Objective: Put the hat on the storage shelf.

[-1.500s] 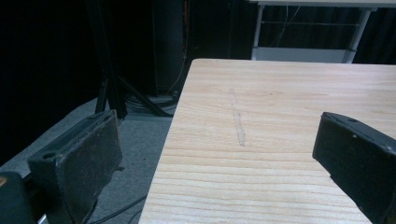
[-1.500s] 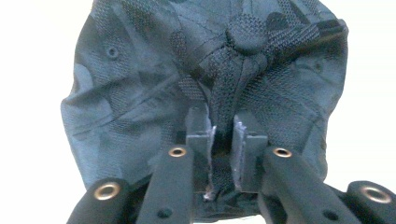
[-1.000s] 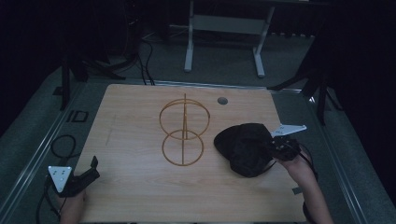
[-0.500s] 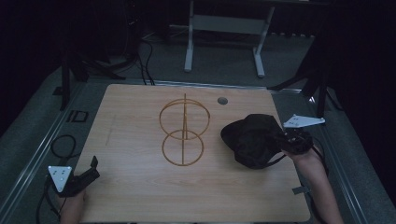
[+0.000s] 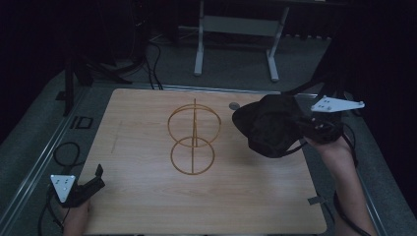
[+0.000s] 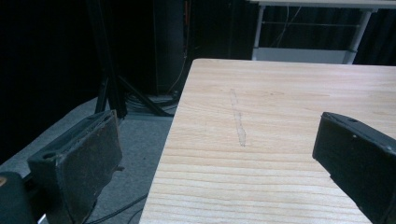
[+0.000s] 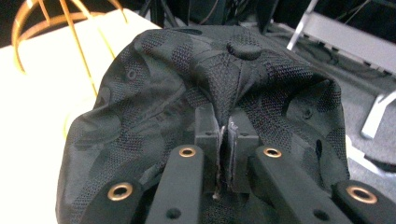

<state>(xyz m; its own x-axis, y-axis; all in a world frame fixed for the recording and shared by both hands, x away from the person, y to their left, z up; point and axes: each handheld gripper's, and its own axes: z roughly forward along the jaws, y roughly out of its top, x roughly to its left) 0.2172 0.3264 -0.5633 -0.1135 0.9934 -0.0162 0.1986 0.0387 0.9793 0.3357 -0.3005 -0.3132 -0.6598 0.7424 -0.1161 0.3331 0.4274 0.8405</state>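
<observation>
A black cap (image 5: 269, 125) hangs lifted off the wooden table (image 5: 147, 196) at its right side, pinched in my right gripper (image 5: 307, 129). In the right gripper view the jaws are closed on a fold of the cap's fabric (image 7: 224, 93), with my right gripper (image 7: 226, 135) just below the crown button. A gold wire stand (image 5: 193, 137) made of two rings on a post stands at the table's middle, left of the cap. My left gripper (image 5: 96, 178) rests open at the near left corner. Its jaws stand wide apart over the table's left edge (image 6: 168, 140), my left gripper (image 6: 219, 158) holding nothing.
A small round grey disc (image 5: 234, 105) lies near the table's far edge. Beyond the table stands a white metal frame (image 5: 236, 29) on the floor. Cables (image 5: 64, 152) trail on the floor at the left.
My right gripper has raised the cap and carried it up and away toward the far right. The left gripper has stayed put.
</observation>
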